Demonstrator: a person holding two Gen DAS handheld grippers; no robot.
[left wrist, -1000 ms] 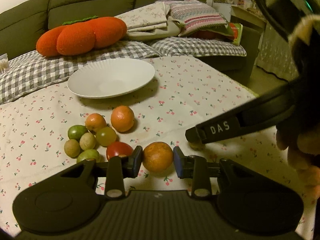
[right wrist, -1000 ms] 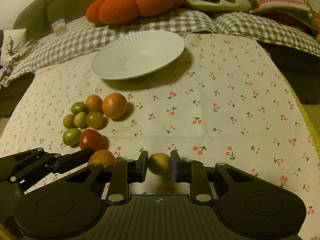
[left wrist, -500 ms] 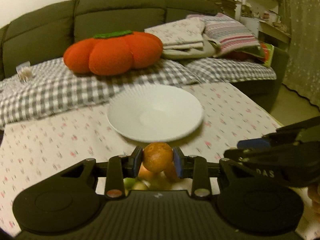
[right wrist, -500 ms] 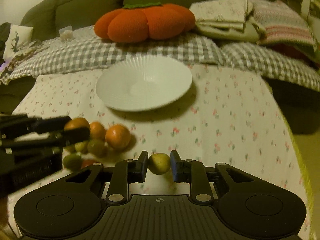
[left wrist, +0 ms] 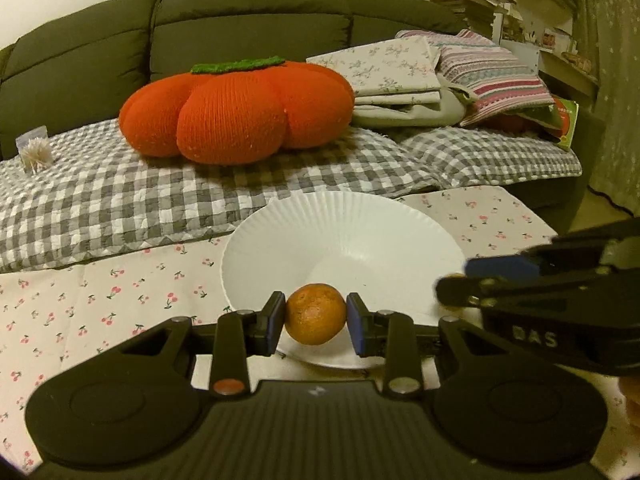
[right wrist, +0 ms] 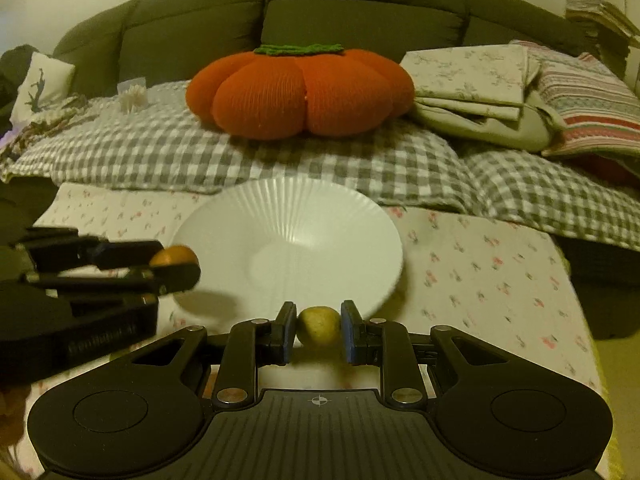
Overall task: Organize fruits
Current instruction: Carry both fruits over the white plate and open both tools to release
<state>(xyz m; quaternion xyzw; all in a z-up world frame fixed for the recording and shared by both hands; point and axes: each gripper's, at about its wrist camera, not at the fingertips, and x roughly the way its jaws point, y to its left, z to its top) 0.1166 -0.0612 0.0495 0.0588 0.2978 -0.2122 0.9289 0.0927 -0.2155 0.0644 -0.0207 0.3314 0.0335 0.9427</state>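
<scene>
While poised at the near rim of white plate (left wrist: 344, 220): left gripper (left wrist: 316, 319) clamped across orange fruit (left wrist: 315, 313); right gripper (right wrist: 319, 326) pinching small yellow-green fruit (right wrist: 318, 325); both probably light, firm, round, roll-prone; held across widest girth.

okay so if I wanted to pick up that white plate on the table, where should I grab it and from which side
Grip the white plate by its raised rim, probably at the near edge, coming in low from the front. It is wide and shallow, so only the thin flared rim fits between gripper fingers. Both are busy: the left gripper holds an orange fruit, the right gripper a yellow-green fruit.
</scene>
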